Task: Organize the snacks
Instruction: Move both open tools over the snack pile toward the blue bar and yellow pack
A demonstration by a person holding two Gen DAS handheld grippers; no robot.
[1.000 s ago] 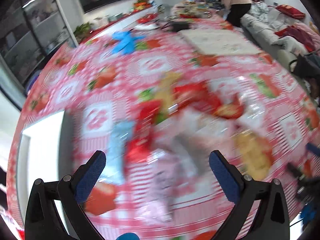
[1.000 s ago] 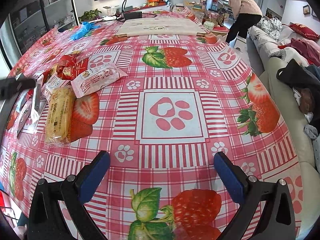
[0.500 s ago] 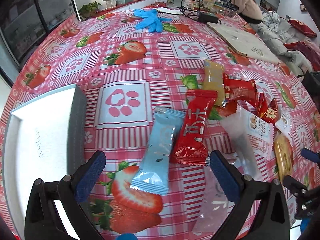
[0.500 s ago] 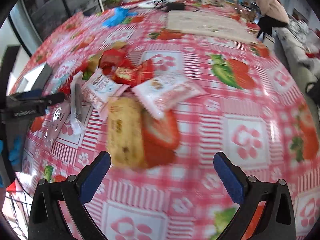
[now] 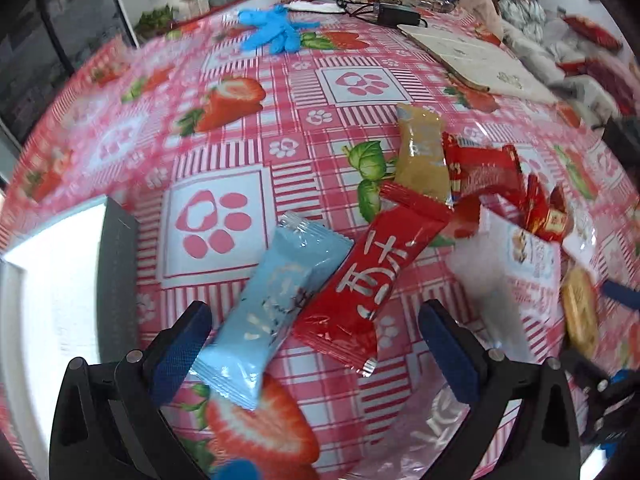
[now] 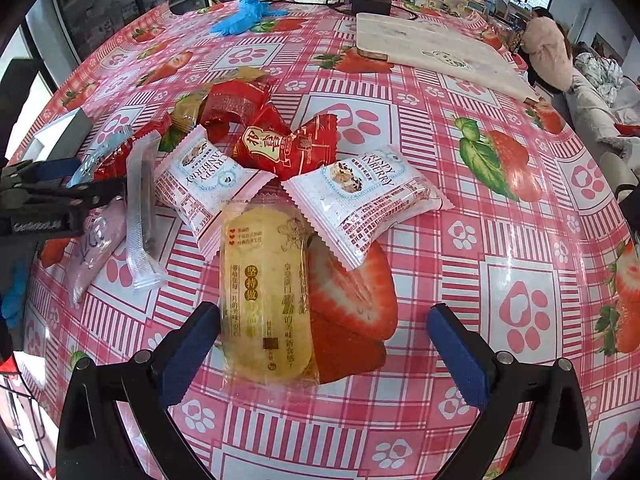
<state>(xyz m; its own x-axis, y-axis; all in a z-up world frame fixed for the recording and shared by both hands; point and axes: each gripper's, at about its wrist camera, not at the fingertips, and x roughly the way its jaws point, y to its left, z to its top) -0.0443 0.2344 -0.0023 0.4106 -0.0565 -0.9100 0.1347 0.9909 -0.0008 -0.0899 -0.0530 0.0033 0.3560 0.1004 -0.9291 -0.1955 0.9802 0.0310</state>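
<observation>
Now the left claw [image 5: 314, 354] is wide open and holds nothing; a light blue snack pack [image 5: 272, 312] and a red snack pack [image 5: 372, 276] lie side by side between its fingers on the counter [image 5: 352, 84]. The right claw [image 6: 320, 354] is wide open too, empty, with a yellow cracker pack [image 6: 266, 296] lying between its fingers.

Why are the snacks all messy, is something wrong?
Nothing is spilled or torn. The wrapped snacks just lie jumbled: the long red packet overlaps the yellow packet, and the two white cranberry packets sit askew. The blue rubber gloves look out of place.
</observation>
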